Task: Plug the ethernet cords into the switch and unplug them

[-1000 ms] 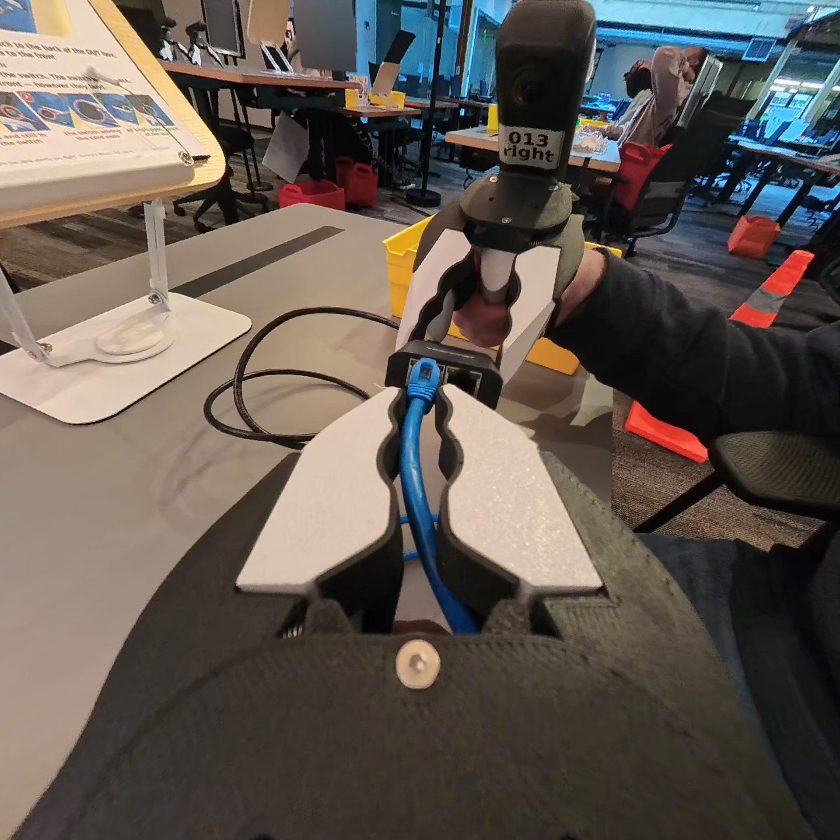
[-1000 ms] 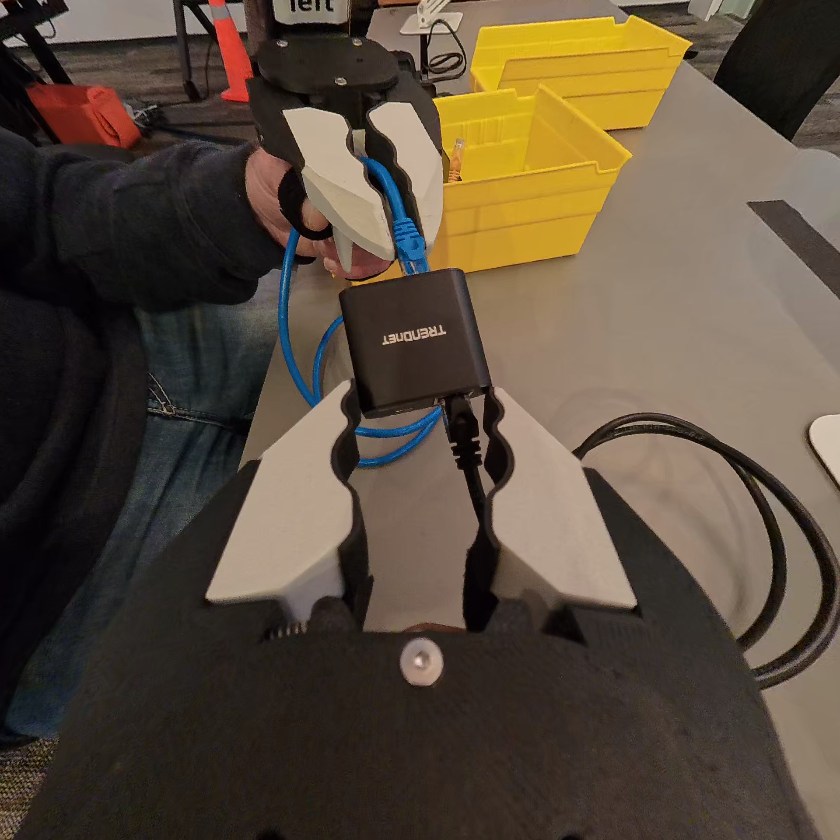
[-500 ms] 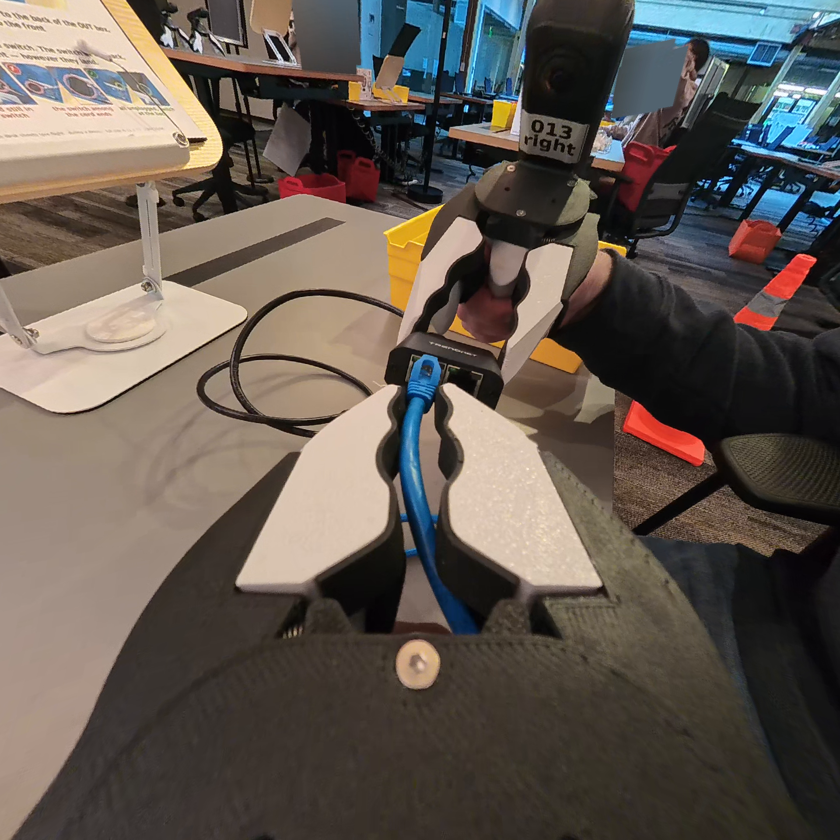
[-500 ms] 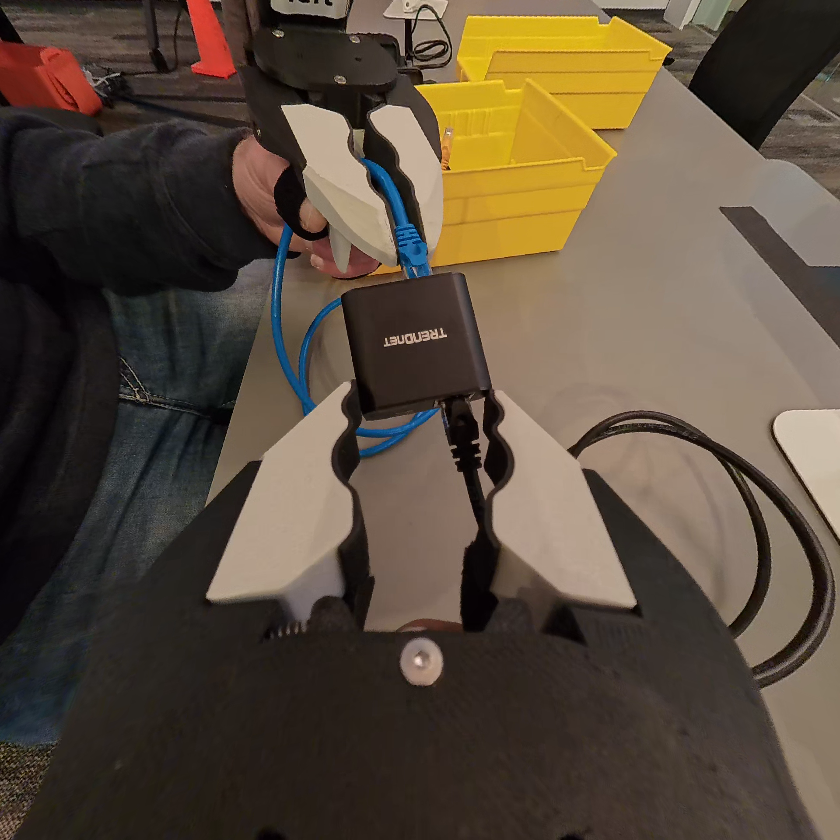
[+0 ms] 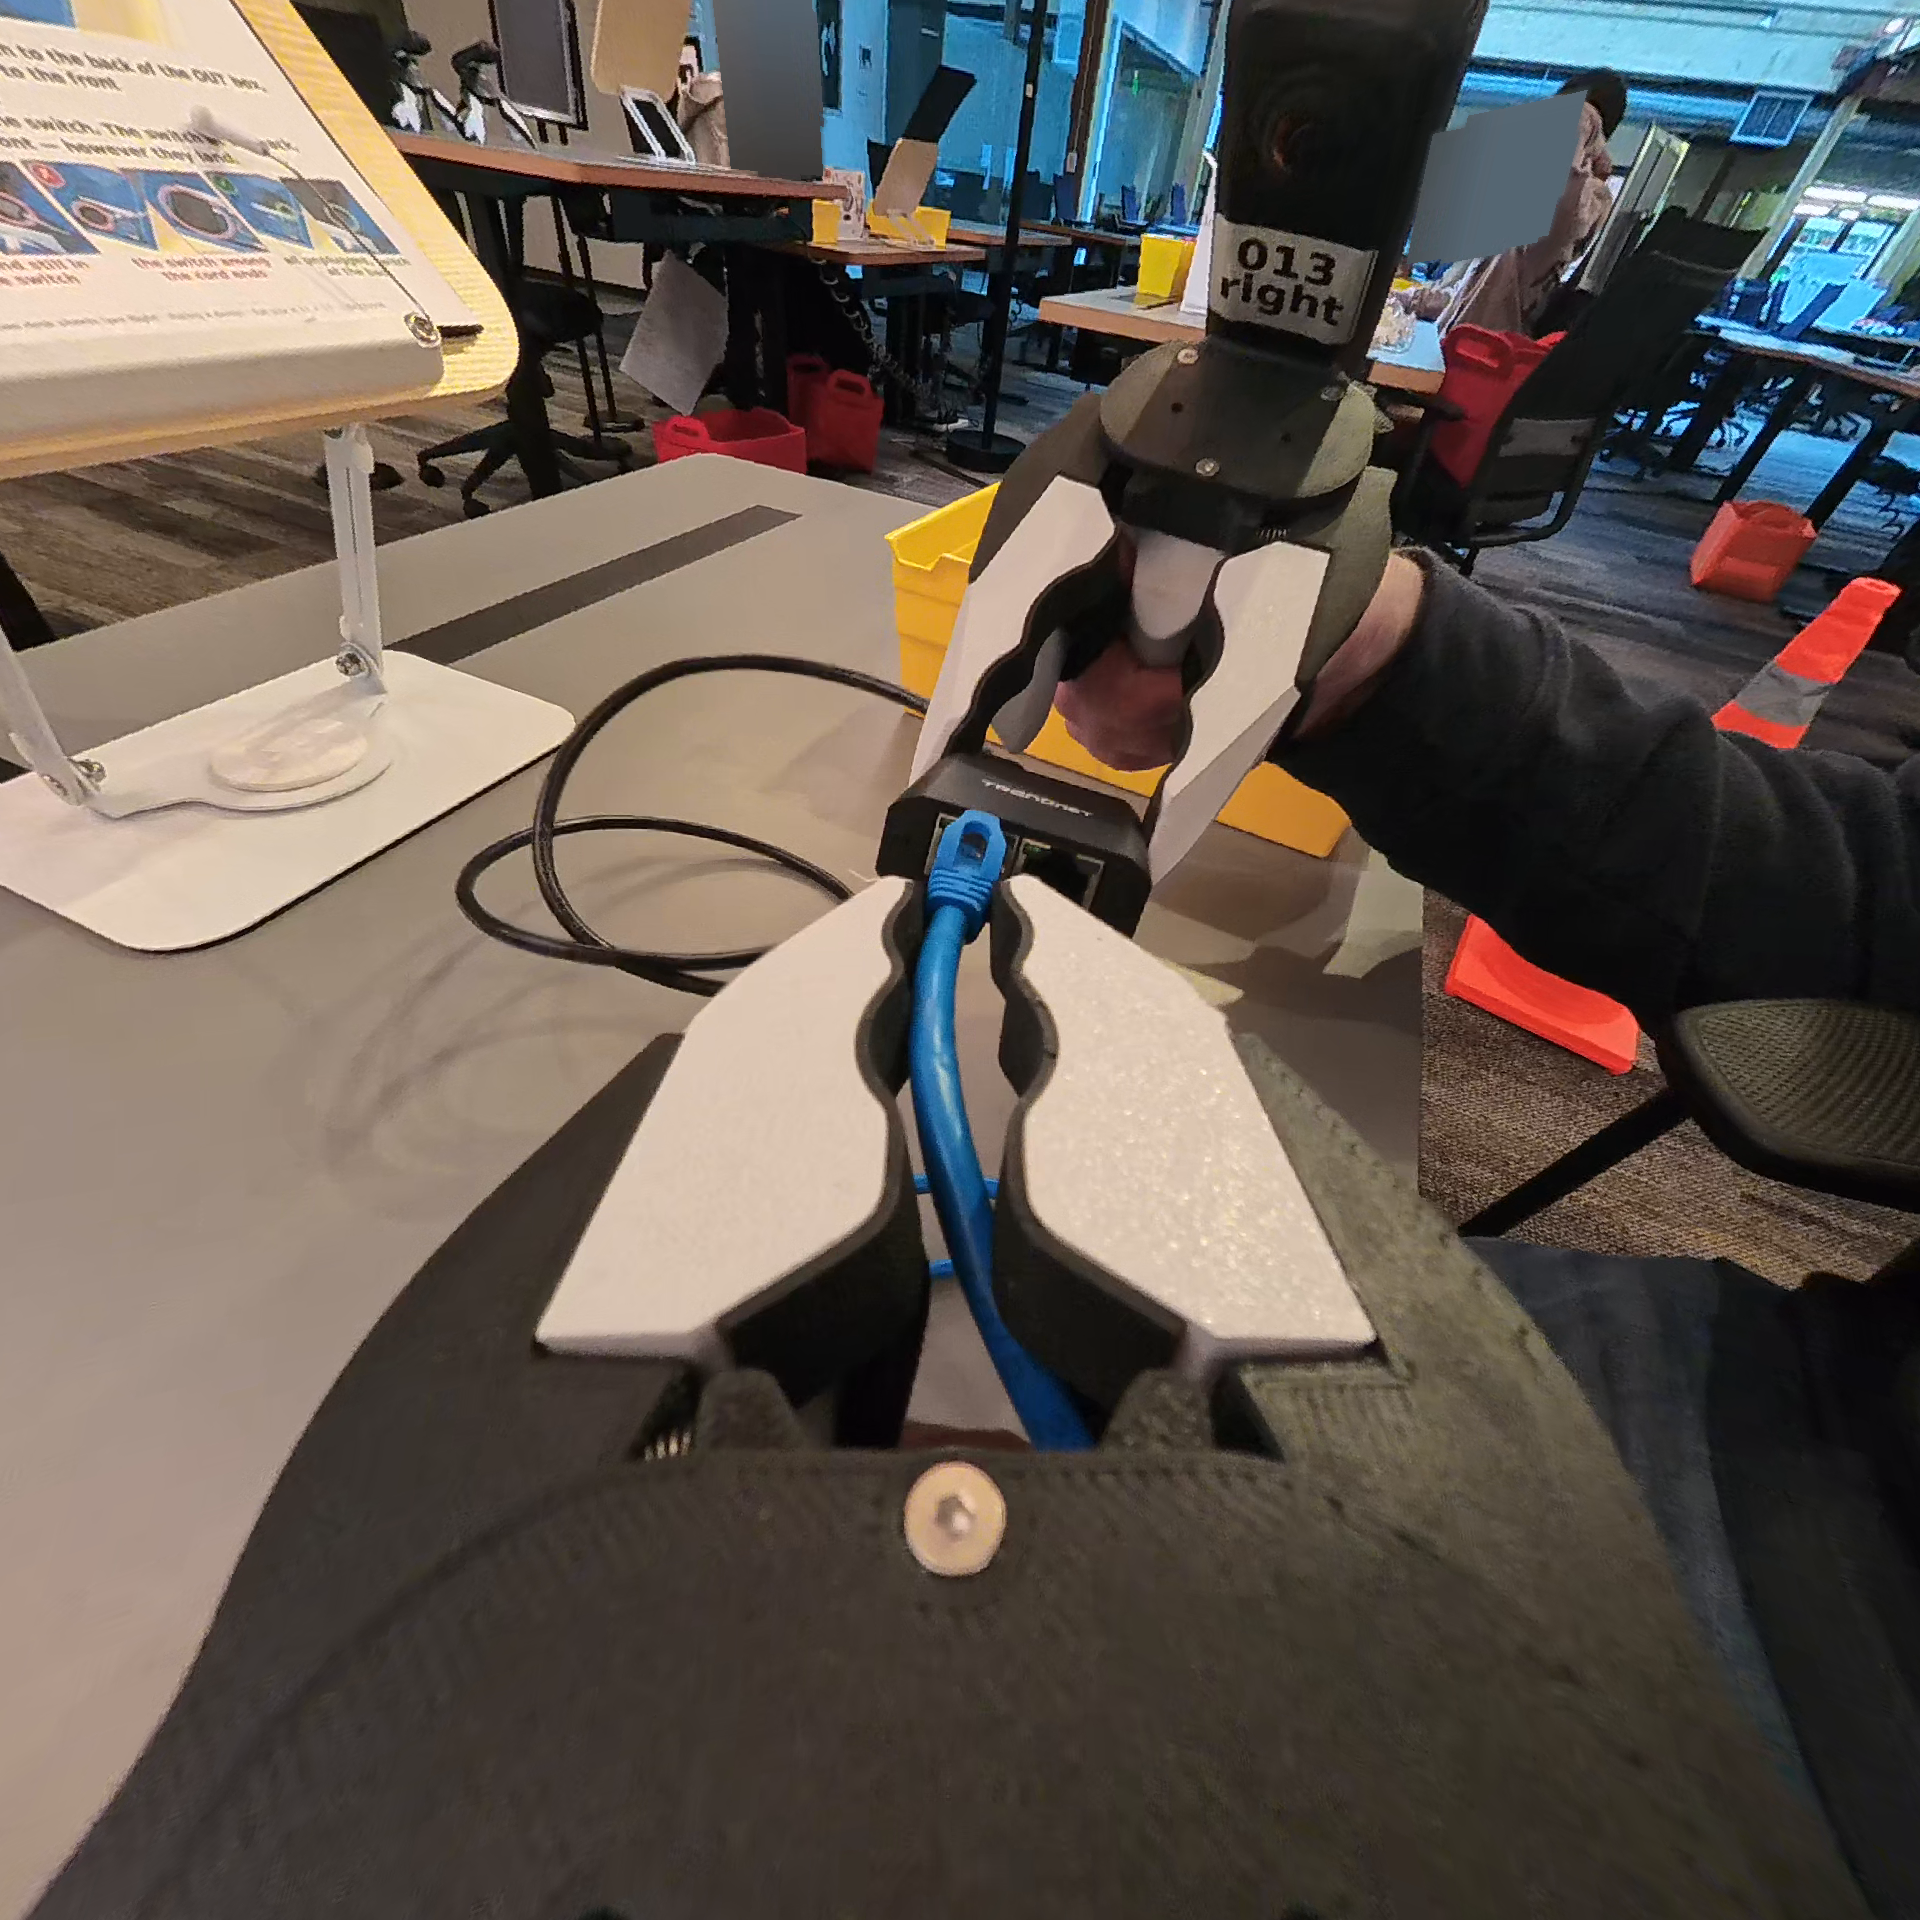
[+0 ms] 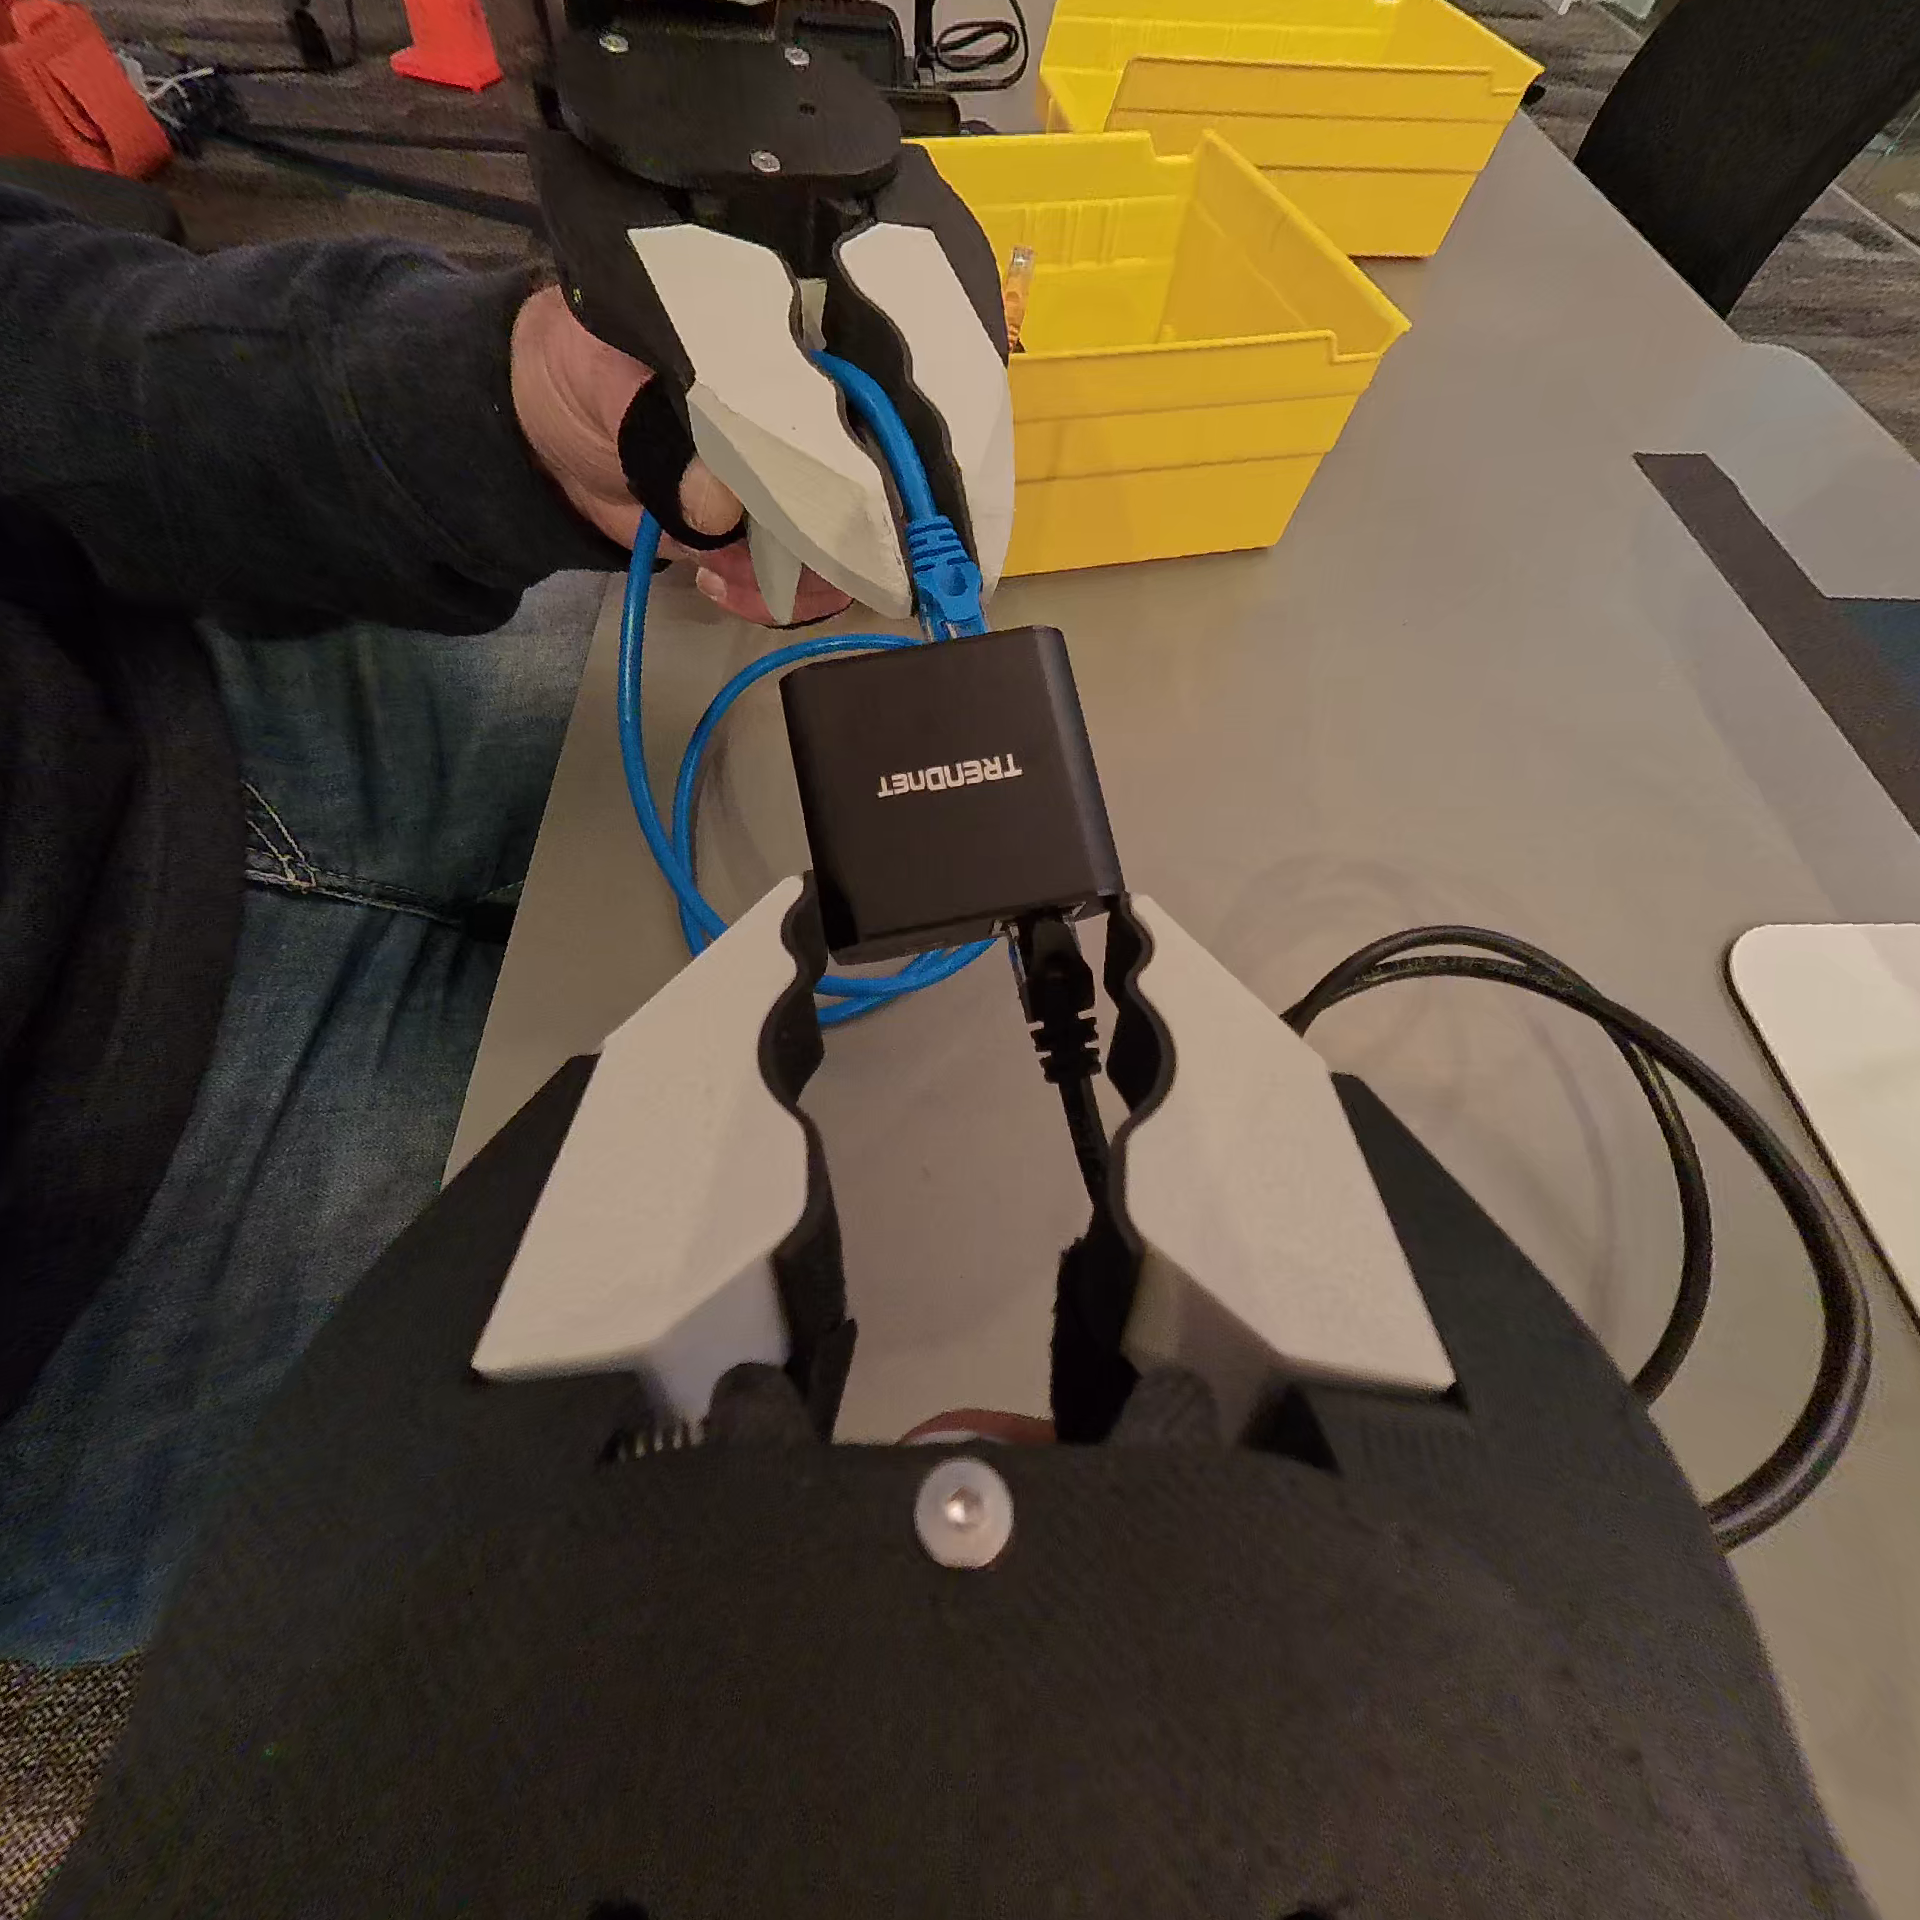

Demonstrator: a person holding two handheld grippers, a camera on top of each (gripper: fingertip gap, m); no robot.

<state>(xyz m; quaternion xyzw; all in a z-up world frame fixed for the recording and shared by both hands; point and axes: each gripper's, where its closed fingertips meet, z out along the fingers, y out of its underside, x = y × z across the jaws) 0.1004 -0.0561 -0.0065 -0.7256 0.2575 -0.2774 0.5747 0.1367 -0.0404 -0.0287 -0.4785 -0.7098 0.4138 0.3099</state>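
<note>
My left gripper [image 5: 948,904] clamps the blue ethernet cord [image 5: 940,1039] just behind its plug, at a port of the black switch [image 6: 951,790]. My right gripper [image 6: 961,925] pinches the switch's near end (black cord [image 6: 1070,1049] between its fingers). If I push crooked, the plug can jam.
</note>
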